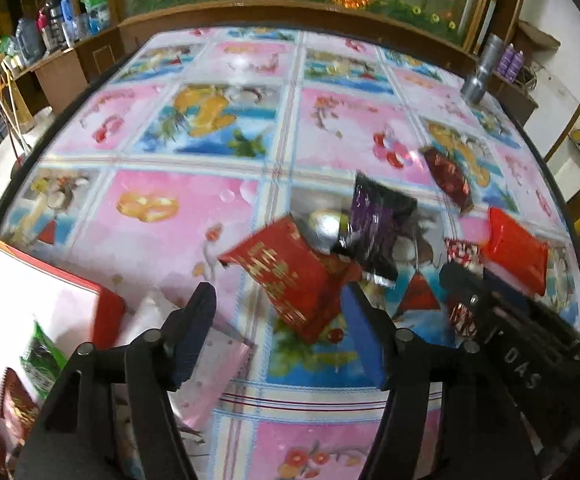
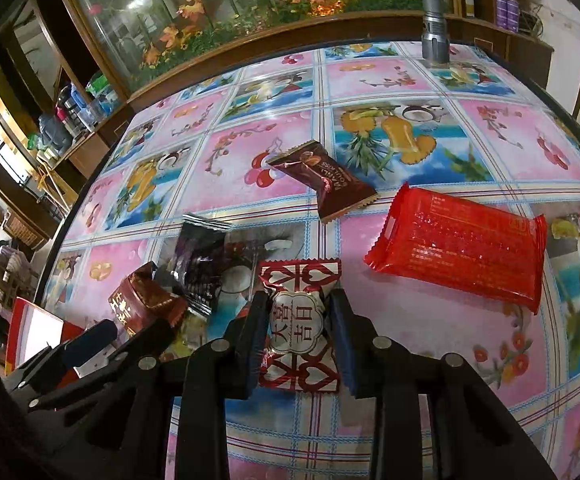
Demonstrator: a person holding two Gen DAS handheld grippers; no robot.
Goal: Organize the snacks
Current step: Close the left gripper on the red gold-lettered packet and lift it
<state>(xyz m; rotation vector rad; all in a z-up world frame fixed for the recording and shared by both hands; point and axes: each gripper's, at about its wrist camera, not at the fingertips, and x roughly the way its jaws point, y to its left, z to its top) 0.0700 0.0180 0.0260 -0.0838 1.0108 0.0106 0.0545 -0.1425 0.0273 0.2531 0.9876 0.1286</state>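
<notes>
While pinched by the right claw (image 2: 299,320), the red-and-white heart-patterned candy (image 2: 299,322) looks puffy.

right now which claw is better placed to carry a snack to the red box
Right. The right claw is closed around the red-and-white heart candy, while the left claw is open and empty, though the red box sits on its side.

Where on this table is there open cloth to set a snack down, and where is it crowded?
Free: the far half of the table, from the brown chocolate packet back to the silver flashlight. Crowded: the near cluster of the purple packet, red-and-gold candy, large red packet and the heart-pattern candy between the right gripper's fingers.
</notes>
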